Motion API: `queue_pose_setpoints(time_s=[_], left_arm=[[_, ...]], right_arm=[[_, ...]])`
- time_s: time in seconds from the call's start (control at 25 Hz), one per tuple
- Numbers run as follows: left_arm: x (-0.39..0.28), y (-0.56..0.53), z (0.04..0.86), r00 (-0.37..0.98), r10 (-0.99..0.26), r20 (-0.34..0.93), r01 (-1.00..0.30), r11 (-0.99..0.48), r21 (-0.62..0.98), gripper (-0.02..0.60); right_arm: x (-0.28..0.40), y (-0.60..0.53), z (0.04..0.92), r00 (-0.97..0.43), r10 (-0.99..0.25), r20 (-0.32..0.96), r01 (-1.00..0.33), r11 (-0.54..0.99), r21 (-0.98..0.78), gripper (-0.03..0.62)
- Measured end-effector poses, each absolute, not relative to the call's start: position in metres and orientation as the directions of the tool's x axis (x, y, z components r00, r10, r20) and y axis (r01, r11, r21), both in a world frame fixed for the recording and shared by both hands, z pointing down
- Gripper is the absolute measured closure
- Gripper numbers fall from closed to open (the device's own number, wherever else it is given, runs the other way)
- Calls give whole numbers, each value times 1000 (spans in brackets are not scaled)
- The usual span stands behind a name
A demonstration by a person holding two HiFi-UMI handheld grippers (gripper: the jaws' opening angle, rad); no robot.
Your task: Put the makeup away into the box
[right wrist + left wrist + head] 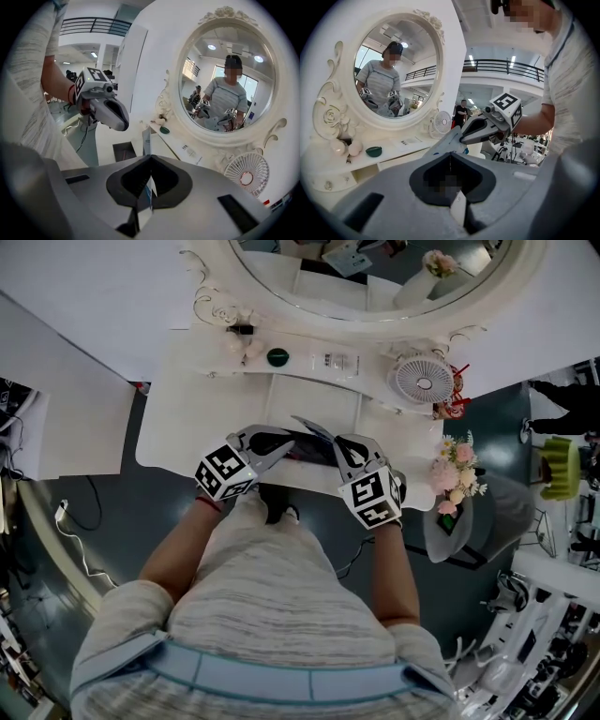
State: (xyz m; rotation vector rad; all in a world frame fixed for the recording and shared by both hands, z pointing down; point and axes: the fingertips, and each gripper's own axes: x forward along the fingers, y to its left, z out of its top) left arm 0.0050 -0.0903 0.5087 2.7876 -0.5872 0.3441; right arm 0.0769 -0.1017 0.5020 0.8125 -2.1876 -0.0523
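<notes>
My right gripper [150,159] is shut on a thin white packet with blue print [146,140], which stands edge-on out of its jaws. The left gripper view shows the packet's [446,144] flat side at the right gripper's tip [463,138]. My left gripper [450,157] is shut, and its tip [123,124] hangs just left of the packet, apart from it. In the head view both grippers, left [286,446] and right [339,448], meet over a dark open box [309,454] at the vanity table's front edge.
On the white vanity [187,399] lie a green round compact [277,357], a flat leaflet [335,362] and pale sponges [349,149]. A small white fan [422,379] and a bunch of flowers [457,470] stand at the right. The oval mirror [229,84] rises behind.
</notes>
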Motion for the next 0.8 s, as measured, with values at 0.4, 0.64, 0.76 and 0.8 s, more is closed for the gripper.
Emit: queue_pose_setpoints(time_s=[0.4, 0.64, 0.76, 0.8], left_arm=[[-17, -82, 517, 861, -413, 298, -485, -842, 236, 568], [-22, -82, 521, 856, -419, 304, -493, -837, 237, 568], [-26, -83, 521, 853, -422, 308, -498, -834, 237, 568], [-27, -84, 522, 852, -423, 309, -500, -833, 238, 568]], right_arm=[[68, -87, 538, -359, -559, 748, -330, 825, 459, 585], [57, -78, 570, -302, -575, 760, -286, 816, 503, 585], [46, -65, 582, -312, -555, 771, -287, 829, 480, 585], [42, -61, 585, -319, -543, 777, -281, 837, 469, 585]])
